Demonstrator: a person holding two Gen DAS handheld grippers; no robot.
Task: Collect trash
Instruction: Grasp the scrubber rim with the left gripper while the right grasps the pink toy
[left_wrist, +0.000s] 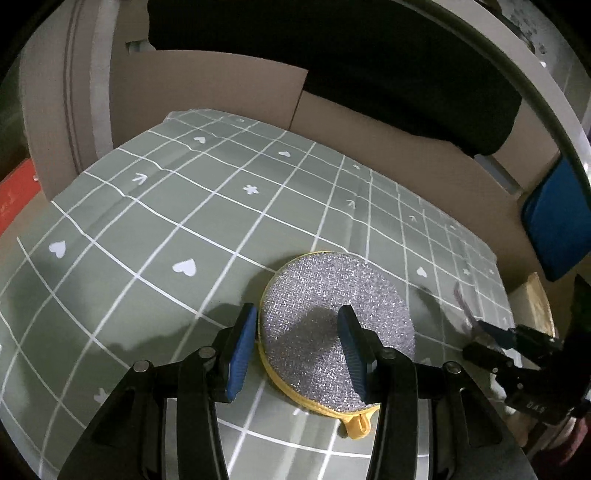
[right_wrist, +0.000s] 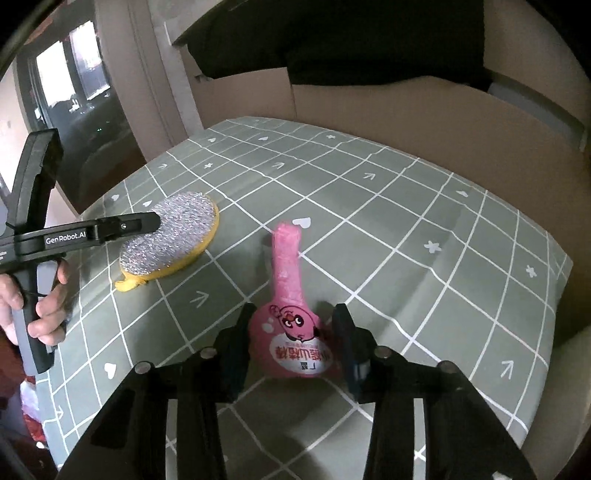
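Grippers over trash on green checked tablecloth
Left gripper, fingers apart, straddles round silver scouring pad; right gripper, fingers apart, brackets pink wrapper, pad lying at ten o'clock from it

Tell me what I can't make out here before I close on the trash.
- Pink wrapper: the right wrist view doesn't show whether the right tool already presses it; in the left wrist view it is a blur near the right edge.
- Round scrubber: the left tool and its shadow cover its near part; contact unclear.
- Wrapper print: too small to read.
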